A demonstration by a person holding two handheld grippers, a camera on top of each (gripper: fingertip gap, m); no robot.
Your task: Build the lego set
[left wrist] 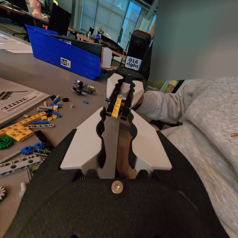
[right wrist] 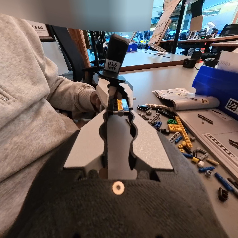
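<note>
Gripping one small yellow-and-black assembly [left wrist: 116,107] from opposite ends, my left gripper [left wrist: 116,114] and right gripper [right wrist: 117,113] meet tip to tip above the table edge [left wrist: 77,79]. Beyond the assembly, loose pieces [left wrist: 38,119] lie beside the blue bin [left wrist: 64,54].

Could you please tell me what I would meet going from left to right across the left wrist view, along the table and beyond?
Green gear → long yellow beam → small black assembly → yellow piece held between the grippers → person's grey sleeve.
</note>
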